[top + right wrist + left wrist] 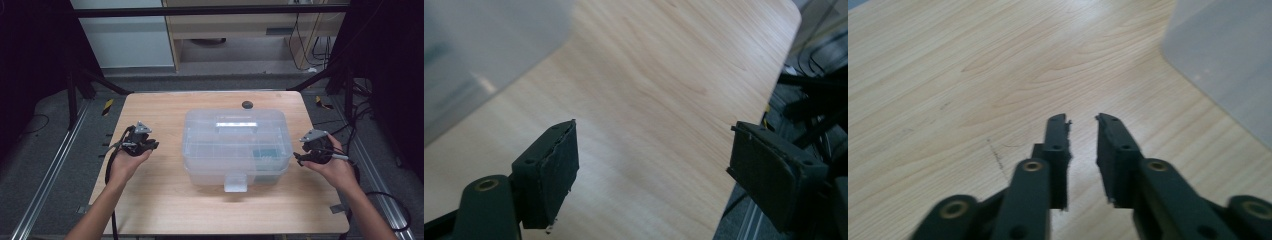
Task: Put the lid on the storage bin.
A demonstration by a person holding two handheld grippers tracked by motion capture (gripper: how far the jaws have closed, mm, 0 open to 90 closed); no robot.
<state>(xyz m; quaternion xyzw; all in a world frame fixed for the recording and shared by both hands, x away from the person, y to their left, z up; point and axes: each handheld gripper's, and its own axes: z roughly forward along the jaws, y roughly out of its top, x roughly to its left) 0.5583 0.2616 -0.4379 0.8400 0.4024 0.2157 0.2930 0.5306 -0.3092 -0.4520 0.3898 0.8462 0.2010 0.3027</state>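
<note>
- The counter (165, 200) is of light wood, and it carries everything; its right edge is seen in the right gripper view, with dark floor and cables beyond it;
- The clear plastic box (235, 145) stands in the middle of the counter, between the two hands, with its lid closed, a pale handle on top and a latch at the near side; through the cloudy wall a greenish thing (263, 153) shows inside, at the right, but what it is I cannot tell; dividers show faintly inside too;
- The right gripper (651, 175) is near the right end of the box, apart from it; its fingers (549, 175) are released wide, with nothing between them, above the counter edge;
- The left gripper (1083, 150) is to the left of the box, well apart; its fingers (1055, 155) leave only a narrow gap, empty, over bare wood;
- A small dark round thing (247, 104) lies behind the box.
</note>
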